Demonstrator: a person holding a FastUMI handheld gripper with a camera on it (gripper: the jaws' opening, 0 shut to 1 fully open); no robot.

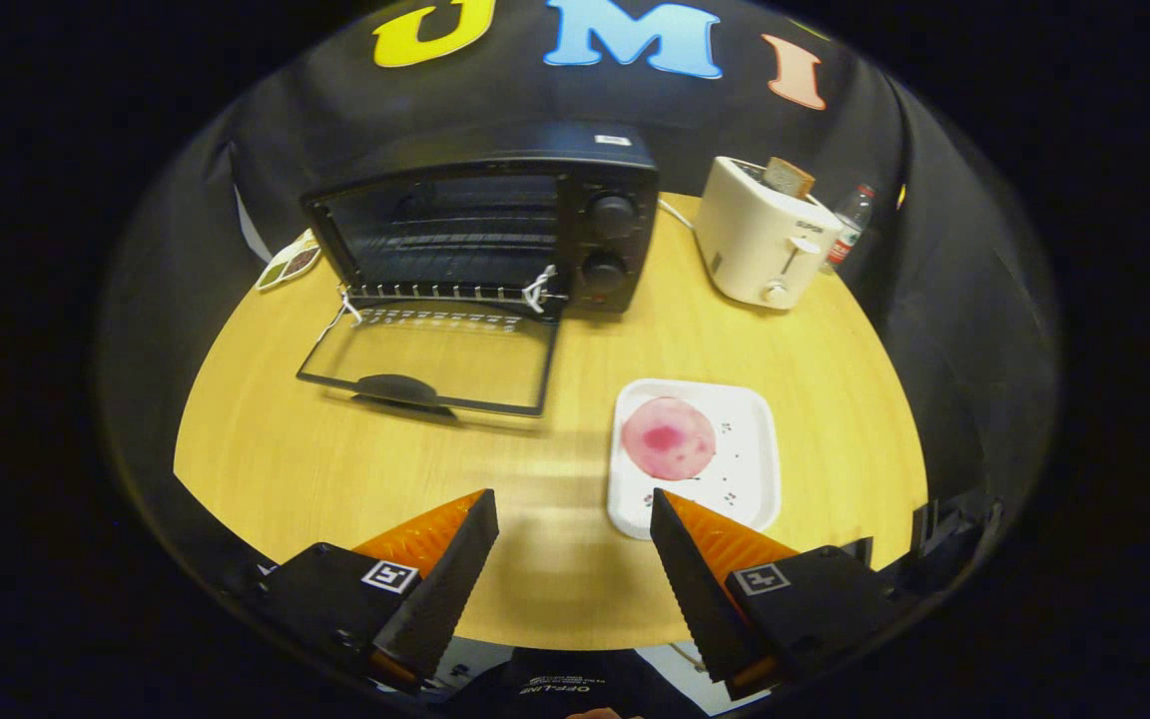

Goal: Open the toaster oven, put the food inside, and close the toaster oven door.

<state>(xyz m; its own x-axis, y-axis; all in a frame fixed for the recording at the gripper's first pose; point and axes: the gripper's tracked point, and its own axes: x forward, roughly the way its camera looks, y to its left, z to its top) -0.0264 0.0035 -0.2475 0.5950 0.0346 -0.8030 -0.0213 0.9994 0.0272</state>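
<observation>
Jaws spread wide, holding nothing, low over the tabletop (286, 449), pink round food (667, 438) on a white tray (750, 469) just ahead of the right jaw, toaster oven (495, 225) beyond — door (430, 359) folded down open.

Matt wood-grain table (335, 469); glossy plastic toaster (760, 240) beside the toaster oven (495, 230), its glass door (430, 359) smooth, open.

White toaster (768, 240) with bread (788, 177), bottle (850, 226) behind.
</observation>
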